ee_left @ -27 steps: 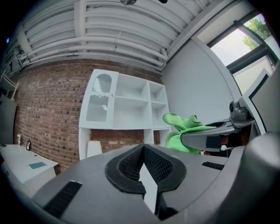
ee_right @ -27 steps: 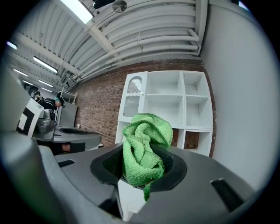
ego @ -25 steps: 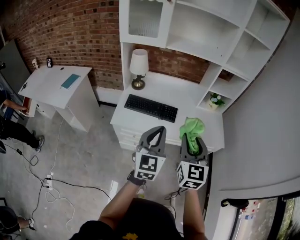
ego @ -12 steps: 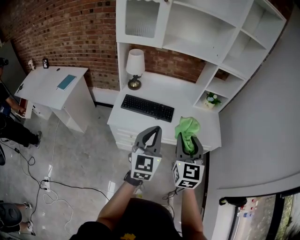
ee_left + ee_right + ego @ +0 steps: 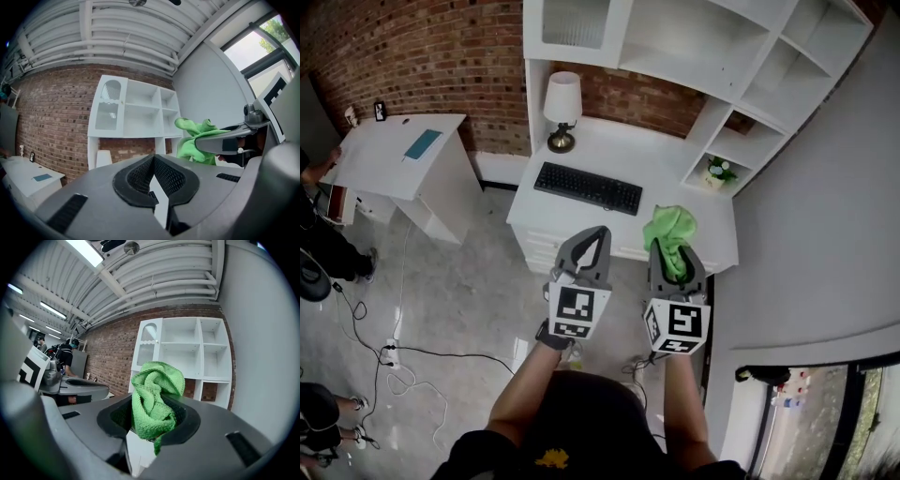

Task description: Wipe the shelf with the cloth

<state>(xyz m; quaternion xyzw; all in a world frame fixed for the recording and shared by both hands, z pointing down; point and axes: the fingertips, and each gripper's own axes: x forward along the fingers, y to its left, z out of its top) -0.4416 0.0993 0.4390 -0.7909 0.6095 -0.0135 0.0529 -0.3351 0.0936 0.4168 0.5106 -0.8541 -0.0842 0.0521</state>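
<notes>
Right tongs (image 5: 154, 405): clamped on the green cloth (image 5: 155, 397). A wad bulges out above the tips and a tail hangs down between the pads. Only the right gripper view shows the bite itself. In the head view the cloth is just a green lump ahead of the right tongs' tips, over the right end of the white surface (image 5: 623, 155).

Left tongs (image 5: 153, 158): pads meet at the tip with nothing in between, so they're empty. The left gripper view also catches the right tongs side-on at its right, with the cloth sticking out in front.

Both tongs sit side by side, close but not touching, held in the air short of the surface.

Shelf (image 5: 717, 56): white cubby unit ahead of both tongs and well apart from them. No cloth contact. Both gripper views see it straight on, against a brick wall.

Head view only: keyboard (image 5: 587, 187) ahead of the left tongs, lamp (image 5: 562, 108) beyond it, and a small potted plant (image 5: 719, 172) in a low cubby ahead-right of the right tongs.

Gripper views only: ceiling pipes overhead.
</notes>
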